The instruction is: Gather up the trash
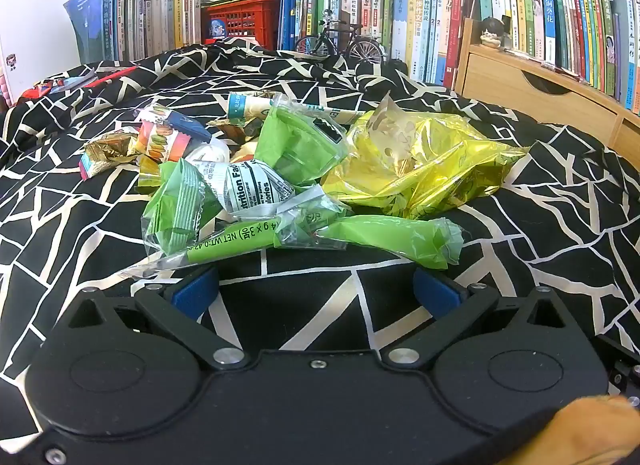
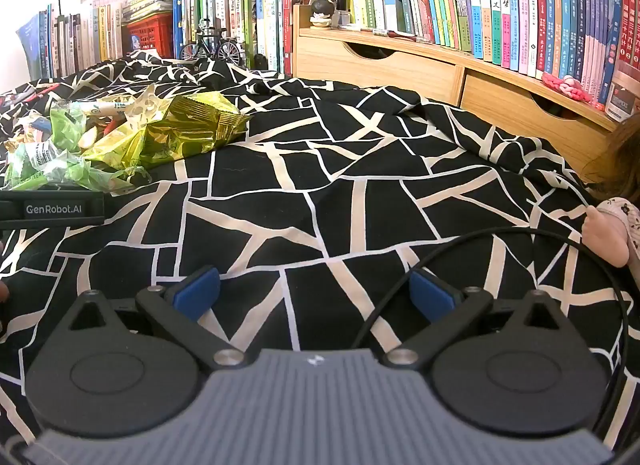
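I'm holding both grippers, left gripper (image 1: 316, 289) and right gripper (image 2: 316, 289), wide open and empty; wrapper pile (image 1: 280, 177) is lying uncollected just ahead of left's jaws.

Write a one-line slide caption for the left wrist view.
Open left gripper faces a pile of green wrappers and a yellow bag on a black-and-white cloth.

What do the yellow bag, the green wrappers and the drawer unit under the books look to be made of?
Yellow bag: thin metallised plastic film, by its glossy crinkles and glints. Green wrappers: clear and green plastic film, partly see-through, creased. Drawer unit: pale wood or wood-look board, matt, faint grain; which one is unclear.
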The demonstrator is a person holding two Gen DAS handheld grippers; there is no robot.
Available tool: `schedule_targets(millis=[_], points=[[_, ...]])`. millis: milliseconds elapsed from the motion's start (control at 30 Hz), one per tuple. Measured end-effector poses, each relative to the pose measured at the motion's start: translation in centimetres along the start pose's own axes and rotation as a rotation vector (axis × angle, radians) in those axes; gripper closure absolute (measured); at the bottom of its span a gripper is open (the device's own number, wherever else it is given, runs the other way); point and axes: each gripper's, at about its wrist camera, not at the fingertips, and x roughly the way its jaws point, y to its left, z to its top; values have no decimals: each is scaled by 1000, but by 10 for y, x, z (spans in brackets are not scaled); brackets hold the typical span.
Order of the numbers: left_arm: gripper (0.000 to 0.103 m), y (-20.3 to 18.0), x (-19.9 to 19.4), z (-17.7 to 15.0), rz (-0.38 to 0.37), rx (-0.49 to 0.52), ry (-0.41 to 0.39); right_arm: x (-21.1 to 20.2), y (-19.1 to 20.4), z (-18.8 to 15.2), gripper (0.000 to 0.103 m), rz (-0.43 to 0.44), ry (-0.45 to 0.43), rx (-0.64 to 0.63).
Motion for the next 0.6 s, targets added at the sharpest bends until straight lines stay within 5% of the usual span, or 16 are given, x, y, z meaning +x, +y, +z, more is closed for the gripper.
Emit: schedule_targets(millis=[600], points=[[0,0,0,0,0,0,0,0,0,0,0,0,0,0]])
